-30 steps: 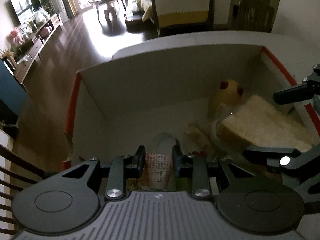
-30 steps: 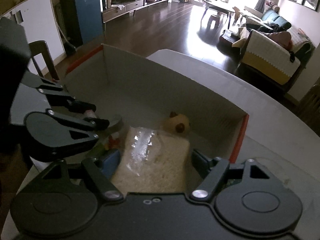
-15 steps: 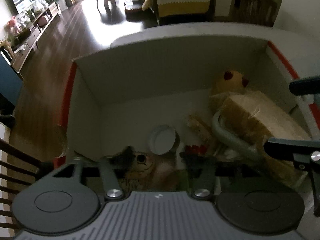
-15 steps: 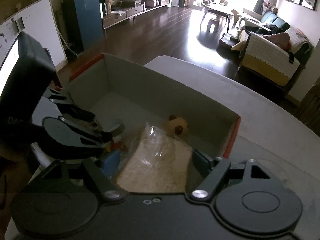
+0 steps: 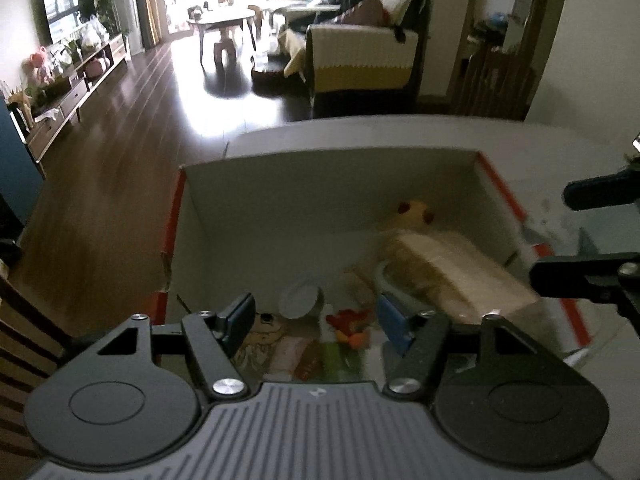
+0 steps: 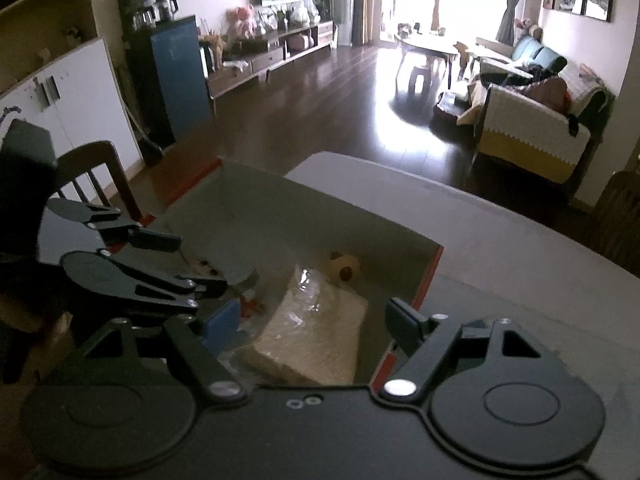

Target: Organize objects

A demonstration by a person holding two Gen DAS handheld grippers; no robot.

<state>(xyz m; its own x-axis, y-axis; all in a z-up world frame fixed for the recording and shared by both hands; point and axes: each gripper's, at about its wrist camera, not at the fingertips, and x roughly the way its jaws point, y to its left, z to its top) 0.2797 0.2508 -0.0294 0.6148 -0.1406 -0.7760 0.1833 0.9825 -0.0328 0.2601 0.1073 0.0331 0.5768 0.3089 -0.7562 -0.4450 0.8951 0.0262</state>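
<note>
Grippers: left [image 5: 316, 322] and right [image 6: 316, 322] both spread, nothing held | box [image 5: 256, 216] just ahead, bread [image 5: 448, 272] inside at right | risk: crowded wrists could be knocked together.

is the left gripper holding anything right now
No, the left gripper is open above the box, with nothing between its blue fingers.

Bread [image 5: 452, 276] right in box [image 5: 320, 200], plush [image 5: 416, 211] behind, bowl [image 5: 300, 301] left.
</note>
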